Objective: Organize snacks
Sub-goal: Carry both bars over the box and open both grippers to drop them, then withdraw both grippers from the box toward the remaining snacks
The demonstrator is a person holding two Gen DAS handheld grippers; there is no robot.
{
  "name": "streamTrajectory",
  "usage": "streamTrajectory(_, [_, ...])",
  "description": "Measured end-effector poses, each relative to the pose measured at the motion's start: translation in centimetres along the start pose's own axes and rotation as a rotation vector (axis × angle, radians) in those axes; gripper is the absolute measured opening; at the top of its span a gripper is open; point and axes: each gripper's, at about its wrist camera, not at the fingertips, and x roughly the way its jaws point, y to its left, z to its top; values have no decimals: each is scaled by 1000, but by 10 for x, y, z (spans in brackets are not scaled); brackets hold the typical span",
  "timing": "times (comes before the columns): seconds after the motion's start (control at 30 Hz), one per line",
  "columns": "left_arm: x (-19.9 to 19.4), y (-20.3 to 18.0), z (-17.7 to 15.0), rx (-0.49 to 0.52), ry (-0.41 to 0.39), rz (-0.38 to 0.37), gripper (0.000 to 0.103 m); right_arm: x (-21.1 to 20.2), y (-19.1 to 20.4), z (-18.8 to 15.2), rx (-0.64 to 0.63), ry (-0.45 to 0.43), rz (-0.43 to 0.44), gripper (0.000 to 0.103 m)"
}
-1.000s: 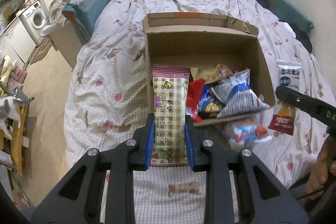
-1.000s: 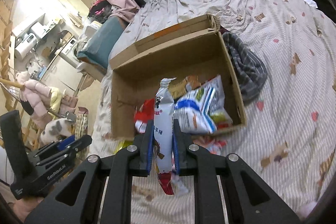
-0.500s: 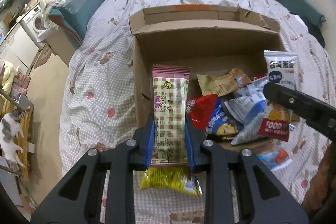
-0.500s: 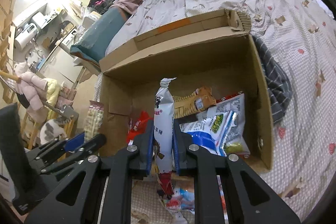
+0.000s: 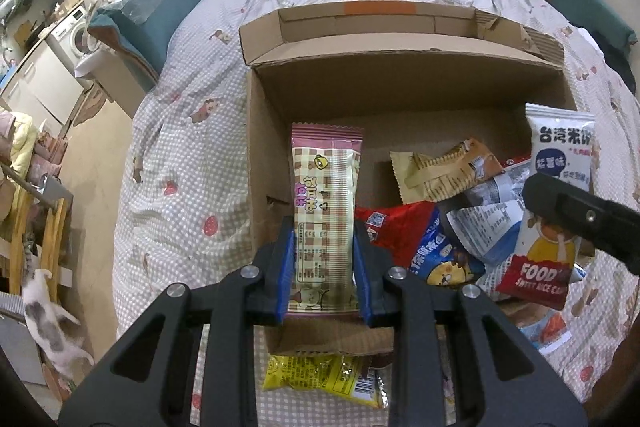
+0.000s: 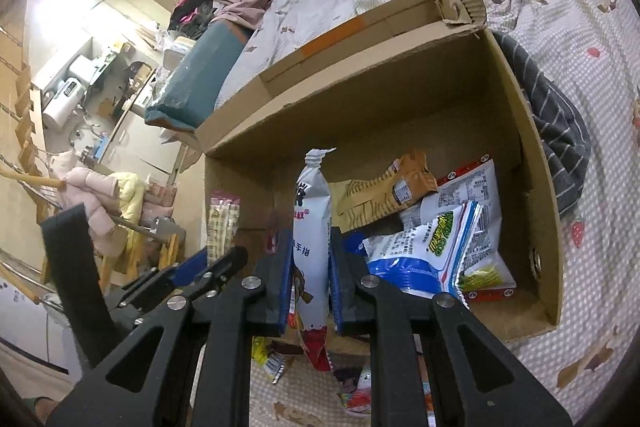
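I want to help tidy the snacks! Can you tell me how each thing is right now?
Left hand-held gripper: shut on the pink checked snack bar, held above the box.
Right hand-held gripper: shut on the white rice cake pack.
Cardboard box: open, flaps up, several snack packs inside.
Yellow snack pack: lying on the bed, outside the box.

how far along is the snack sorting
Done: several packs already lie in the box. In hand: left gripper holds a pink checked bar, right gripper a white rice-cake pack, both over the box. Left: a yellow pack on the bed.
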Motion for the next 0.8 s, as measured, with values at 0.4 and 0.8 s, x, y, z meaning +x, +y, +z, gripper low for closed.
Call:
streamTrajectory(0.4, [-2, 7, 1, -20, -2, -27, 44, -11, 3, 0, -6, -35, 9, 41])
streamTrajectory(0.8, [-21, 11, -4, -67, -42, -53, 85, -29, 11, 5, -31, -102, 13, 86])
